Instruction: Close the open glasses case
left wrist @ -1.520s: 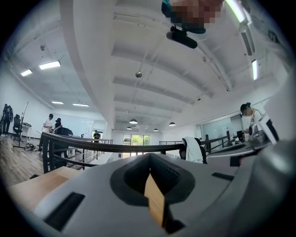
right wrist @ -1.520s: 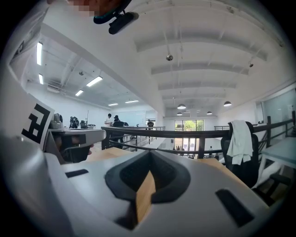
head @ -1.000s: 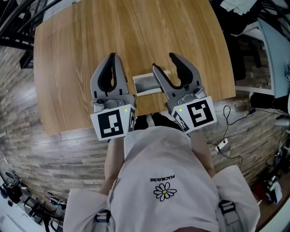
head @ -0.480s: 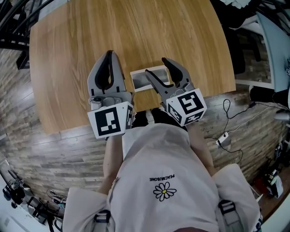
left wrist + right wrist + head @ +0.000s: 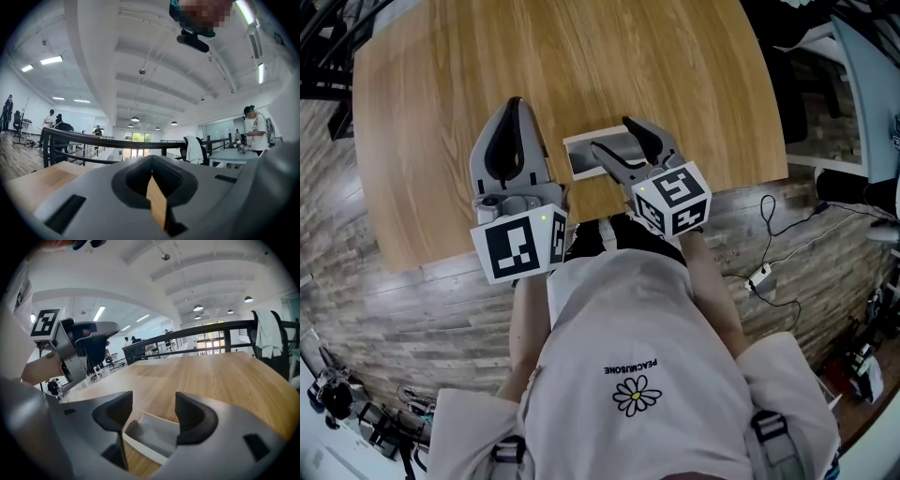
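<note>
The task is judged to be at its start, since nothing of the closing has been done. The glasses case [image 5: 584,156] is seen lying open on the bench [image 5: 441,112], close to the near edge and about midway along it, with its grey inside turned upward. Which part is lid and which is base cannot be told from either view.

The right gripper [image 5: 609,134] is held over the case, pointing away from the near edge and tilted downward. Its jaws have just been opening and now stand wide apart. In the right gripper view the case's pale wall and hollow are seen between the two pads, yet neither pad is pressed on it, so nothing is grasped. The left gripper [image 5: 515,105] is held just beside the case, toward the left edge. Its jaws are brought together on nothing, with only a sliver of bench wood showing through them.

What is left is judged to be the whole action: the lid must be caught, swung over and pressed down until shut.

The case's long axis is laid roughly along the near edge, slightly skewed, with its left end a little farther from that edge.
</note>
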A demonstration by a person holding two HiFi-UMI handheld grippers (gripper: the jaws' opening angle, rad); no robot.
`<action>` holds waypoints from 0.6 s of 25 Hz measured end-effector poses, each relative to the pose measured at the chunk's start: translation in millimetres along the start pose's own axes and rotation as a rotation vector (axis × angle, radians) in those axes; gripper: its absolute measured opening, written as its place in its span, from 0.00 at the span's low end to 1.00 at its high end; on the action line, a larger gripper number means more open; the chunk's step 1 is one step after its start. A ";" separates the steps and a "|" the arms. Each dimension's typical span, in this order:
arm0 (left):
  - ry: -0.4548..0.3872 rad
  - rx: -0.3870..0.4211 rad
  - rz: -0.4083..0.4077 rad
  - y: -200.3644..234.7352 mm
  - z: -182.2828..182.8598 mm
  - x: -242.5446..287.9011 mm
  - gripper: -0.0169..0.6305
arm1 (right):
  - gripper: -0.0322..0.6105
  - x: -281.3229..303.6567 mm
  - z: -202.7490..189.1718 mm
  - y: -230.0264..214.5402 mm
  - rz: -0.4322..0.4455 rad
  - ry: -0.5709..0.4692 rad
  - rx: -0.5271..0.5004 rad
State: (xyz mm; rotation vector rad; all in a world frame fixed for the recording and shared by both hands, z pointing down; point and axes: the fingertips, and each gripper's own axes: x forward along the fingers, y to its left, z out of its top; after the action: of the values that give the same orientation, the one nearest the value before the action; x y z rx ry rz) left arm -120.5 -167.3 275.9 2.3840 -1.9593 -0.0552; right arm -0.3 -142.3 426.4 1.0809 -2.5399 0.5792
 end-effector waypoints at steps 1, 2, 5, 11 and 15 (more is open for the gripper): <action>0.001 0.000 0.001 0.6 -0.4 -0.3 0.05 | 0.47 3.0 -5.2 -0.7 0.005 0.015 0.012; 0.001 0.001 0.002 1.4 -0.7 -0.6 0.05 | 0.47 5.7 -10.1 -1.3 0.007 0.031 0.020; 0.002 -0.001 0.011 4.6 -1.7 -2.9 0.05 | 0.47 11.9 -23.1 -2.2 0.011 0.075 0.025; 0.016 -0.012 0.041 11.5 -9.4 -7.9 0.05 | 0.47 17.6 -41.0 -3.9 0.010 0.150 0.013; 0.010 -0.017 0.049 16.5 -8.7 -10.3 0.05 | 0.47 19.2 -45.3 -2.5 0.004 0.168 0.001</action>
State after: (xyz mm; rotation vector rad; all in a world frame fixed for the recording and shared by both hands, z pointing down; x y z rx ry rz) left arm -138.1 -160.2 285.6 2.3201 -2.0037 -0.0571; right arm -5.2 -133.7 474.6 0.9839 -2.3973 0.6445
